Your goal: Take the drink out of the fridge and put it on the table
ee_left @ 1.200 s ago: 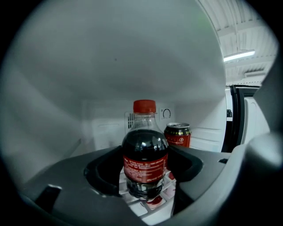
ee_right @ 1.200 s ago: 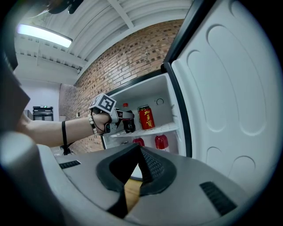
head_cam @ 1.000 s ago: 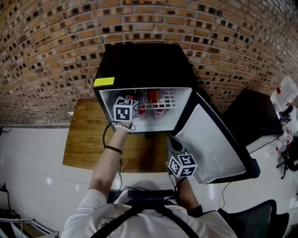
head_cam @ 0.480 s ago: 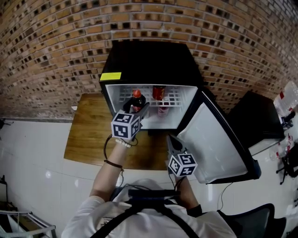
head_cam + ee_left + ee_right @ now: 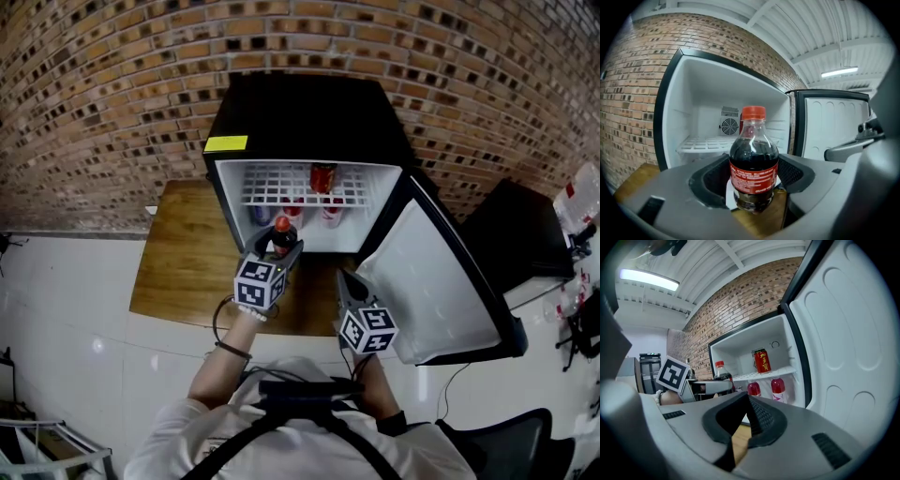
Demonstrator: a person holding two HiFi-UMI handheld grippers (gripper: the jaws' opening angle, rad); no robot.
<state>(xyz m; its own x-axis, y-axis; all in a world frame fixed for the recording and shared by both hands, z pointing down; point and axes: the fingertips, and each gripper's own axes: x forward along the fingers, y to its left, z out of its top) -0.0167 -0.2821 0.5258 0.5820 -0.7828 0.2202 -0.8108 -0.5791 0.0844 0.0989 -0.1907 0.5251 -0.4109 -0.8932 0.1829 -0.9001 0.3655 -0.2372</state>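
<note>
A cola bottle (image 5: 281, 234) (image 5: 753, 168) with a red cap and red label stands upright between the jaws of my left gripper (image 5: 278, 249) (image 5: 753, 180), which is shut on it. It hangs just in front of the open black mini fridge (image 5: 300, 122), above the wooden table (image 5: 178, 272). The bottle (image 5: 723, 373) also shows in the right gripper view, left of the fridge opening. My right gripper (image 5: 349, 287) (image 5: 746, 420) is shut on nothing, near the inner side of the fridge door (image 5: 427, 281).
A red can (image 5: 322, 176) (image 5: 762, 361) stands on the fridge's wire shelf, with two pink bottles (image 5: 764, 390) below it. The door swings open to the right. A black cabinet (image 5: 511, 234) and clear bottles (image 5: 572, 192) are at the far right. A brick wall rises behind.
My left gripper has drawn back out of the fridge towards me and lower, bringing the cola bottle with it. The right gripper has stayed where it was.
</note>
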